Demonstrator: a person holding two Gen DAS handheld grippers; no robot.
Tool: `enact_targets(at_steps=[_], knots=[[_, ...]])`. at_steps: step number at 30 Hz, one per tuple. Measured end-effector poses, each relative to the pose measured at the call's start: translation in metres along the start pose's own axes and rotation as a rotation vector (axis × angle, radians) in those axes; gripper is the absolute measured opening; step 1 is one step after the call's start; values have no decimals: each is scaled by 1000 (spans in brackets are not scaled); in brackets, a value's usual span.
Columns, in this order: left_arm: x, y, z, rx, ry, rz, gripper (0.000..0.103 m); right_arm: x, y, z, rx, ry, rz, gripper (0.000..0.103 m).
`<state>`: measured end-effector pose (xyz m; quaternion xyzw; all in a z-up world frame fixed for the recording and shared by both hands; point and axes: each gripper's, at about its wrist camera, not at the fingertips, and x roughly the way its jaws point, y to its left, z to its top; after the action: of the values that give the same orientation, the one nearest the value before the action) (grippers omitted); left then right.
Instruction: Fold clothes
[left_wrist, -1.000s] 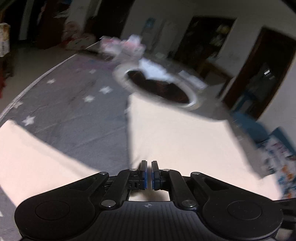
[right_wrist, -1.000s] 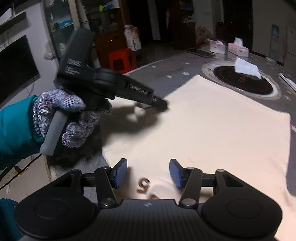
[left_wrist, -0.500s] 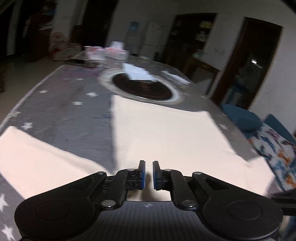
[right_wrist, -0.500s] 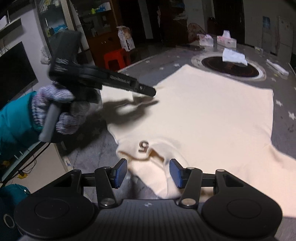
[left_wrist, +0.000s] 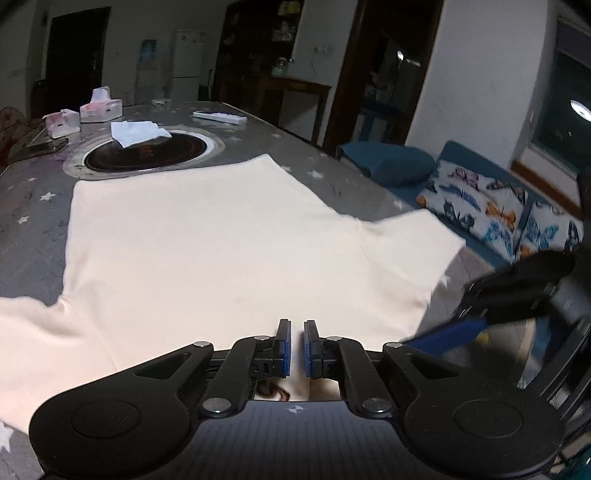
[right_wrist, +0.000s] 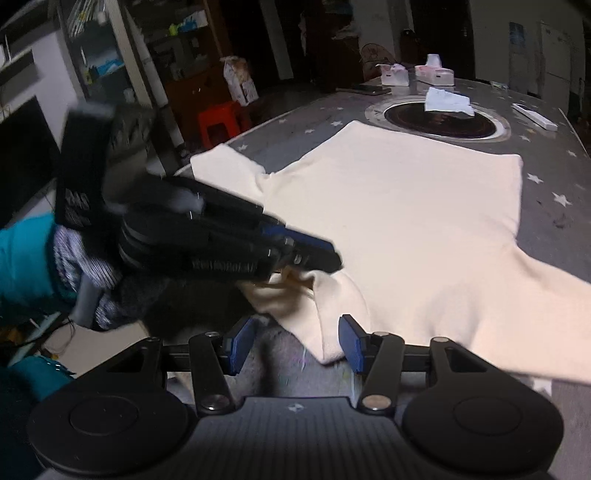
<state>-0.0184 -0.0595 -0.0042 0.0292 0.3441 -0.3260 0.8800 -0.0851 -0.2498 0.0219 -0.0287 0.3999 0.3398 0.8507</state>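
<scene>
No readable text. White lettering on the left gripper (right_wrist: 325, 254) body and handle is blurred; brown print near the cream shirt (left_wrist: 207, 240) collar is hidden.

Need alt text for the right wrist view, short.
A cream T-shirt lies spread on a grey star-print table. The left claw, shut, pinches fabric at its collar; the right claw is open at the near edge.

A dim room with white walls (left_wrist: 480, 74) and dark wooden doorways (left_wrist: 369, 74). A blue sofa (left_wrist: 480, 173) with butterfly-print cushions (left_wrist: 480, 206) stands beside a red stool (right_wrist: 221, 118).
</scene>
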Motion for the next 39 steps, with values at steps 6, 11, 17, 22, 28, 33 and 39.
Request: enact_targets(at_steps=[6,11,17,22,28,33,39], knots=[[-1,0,0,13,7,-4,9,-34,-32,-10,117,-78,-101,52],[-2,-1,0,21,12,-3,9,-38,-68,-8,167,-124,-232,51],[-3,-3,-1,26,17,2,9,-30,-115,-14,257,-139,-325,50],[-3,-3,0,33,23,3,9,-44,-147,-31,329,-147,-418,48],[-3,-5,3,39,39,6,10,-62,-172,-44,383,-161,-495,47],[-5,-9,11,44,34,5,13,-77,-185,-55,464,-194,-517,48],[-2,-21,23,61,6,-22,22,-88,-201,-73,592,-223,-497,48]])
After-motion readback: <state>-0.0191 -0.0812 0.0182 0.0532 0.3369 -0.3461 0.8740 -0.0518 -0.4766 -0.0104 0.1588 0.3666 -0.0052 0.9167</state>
